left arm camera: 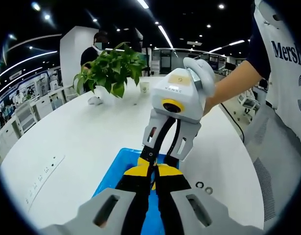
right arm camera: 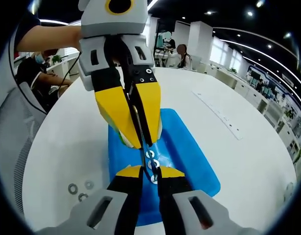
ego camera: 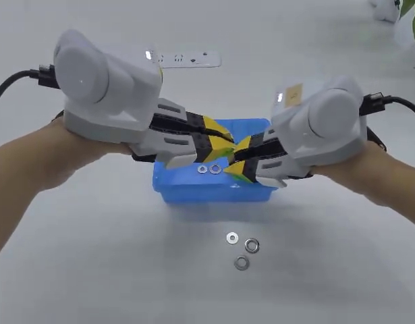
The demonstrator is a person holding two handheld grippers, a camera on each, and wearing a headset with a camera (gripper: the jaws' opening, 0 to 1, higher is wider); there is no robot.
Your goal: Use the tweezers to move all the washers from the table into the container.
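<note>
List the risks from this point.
1. The tweezers are pinched between the left gripper and right gripper above the container; a slip may drop them onto the washers inside.
2. Three washers on the table lie close together; gripping one could nudge the others.

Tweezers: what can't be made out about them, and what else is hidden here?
- Tweezers tips: in the right gripper view, lost between the right gripper pads, so it is unclear if they hold a washer.
- Tweezers, head view: hidden behind the left gripper and the right gripper.
- Container contents: in the head view the grippers cover much of it; two washers show.
- Table washers: in the left gripper view, too small to count.
</note>
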